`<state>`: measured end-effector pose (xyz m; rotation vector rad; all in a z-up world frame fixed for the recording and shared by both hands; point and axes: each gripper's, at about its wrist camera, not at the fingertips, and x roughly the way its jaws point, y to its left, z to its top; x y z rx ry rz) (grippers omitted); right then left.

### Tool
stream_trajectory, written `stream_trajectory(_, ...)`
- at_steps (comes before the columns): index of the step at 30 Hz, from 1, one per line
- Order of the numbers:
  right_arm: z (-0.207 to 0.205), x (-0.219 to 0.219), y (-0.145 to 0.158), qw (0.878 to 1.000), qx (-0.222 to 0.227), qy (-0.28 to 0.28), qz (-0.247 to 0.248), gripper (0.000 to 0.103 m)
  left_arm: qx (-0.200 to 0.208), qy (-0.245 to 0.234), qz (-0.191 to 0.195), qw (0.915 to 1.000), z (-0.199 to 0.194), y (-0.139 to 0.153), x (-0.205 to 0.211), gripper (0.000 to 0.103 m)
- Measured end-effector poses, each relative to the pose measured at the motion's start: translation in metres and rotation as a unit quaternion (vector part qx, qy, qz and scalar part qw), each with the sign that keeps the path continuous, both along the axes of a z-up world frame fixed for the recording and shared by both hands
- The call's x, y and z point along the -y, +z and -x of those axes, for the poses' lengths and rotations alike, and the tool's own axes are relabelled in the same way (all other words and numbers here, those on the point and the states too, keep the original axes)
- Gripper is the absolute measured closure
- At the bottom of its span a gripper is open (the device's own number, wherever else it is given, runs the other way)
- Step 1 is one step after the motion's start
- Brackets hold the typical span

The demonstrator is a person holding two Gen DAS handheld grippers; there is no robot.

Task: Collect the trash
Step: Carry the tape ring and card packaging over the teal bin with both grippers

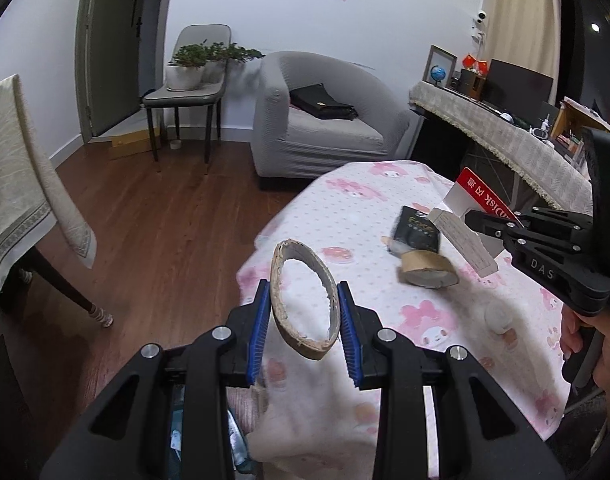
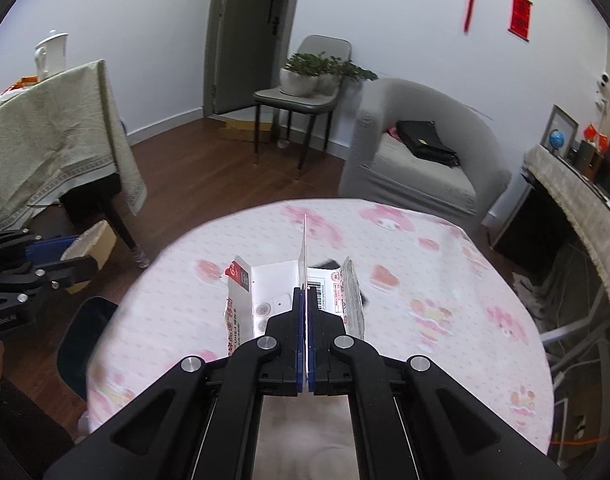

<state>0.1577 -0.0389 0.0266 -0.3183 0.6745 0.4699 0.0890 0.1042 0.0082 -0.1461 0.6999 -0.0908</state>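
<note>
My left gripper [image 1: 304, 322] is shut on an empty cardboard tape ring [image 1: 305, 304] and holds it in the air over the left edge of the round table [image 1: 345, 216], which has a pink cartoon cloth. My right gripper [image 2: 306, 300] is shut on a torn red-and-white SanDisk card package [image 2: 273, 300], held above the table; it also shows in the left wrist view [image 1: 465, 216]. On the table lie a black packet [image 1: 419, 232] and another cardboard tape roll [image 1: 427, 268]. In the right wrist view, the left gripper [image 2: 71, 258] with its ring sits at far left.
A dark bin [image 2: 85, 336] stands on the wood floor left of the table. A grey armchair [image 1: 321, 120] with a black bag, a chair with potted plants [image 1: 185, 80], a cloth-covered table [image 2: 45, 140] at left and a cluttered desk [image 1: 505, 128] at right surround the area.
</note>
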Motion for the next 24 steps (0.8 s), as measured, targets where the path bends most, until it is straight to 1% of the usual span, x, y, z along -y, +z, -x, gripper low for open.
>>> stream_trajectory(5,0.009,-0.023,0.005,1.0,0.002,0.02,-0.009,0.102,-0.001,0.013,-0.005,0.9999,0.009,0.0,-0.018,0.068)
stream_trajectory(8,0.014,-0.036,0.005,0.999,-0.001,0.031,-0.013,0.102,-0.006,0.023,-0.006,0.9997,0.014,-0.008,-0.03,0.068)
stream_trajectory(16,0.025,-0.071,0.005,0.998,-0.007,0.062,-0.026,0.102,-0.04,0.051,-0.007,0.9979,0.021,-0.039,-0.067,0.068)
stream_trajectory(24,0.035,-0.112,-0.002,0.995,-0.021,0.093,-0.03,0.102,-0.079,0.068,-0.008,0.9945,0.028,-0.074,-0.097,0.068)
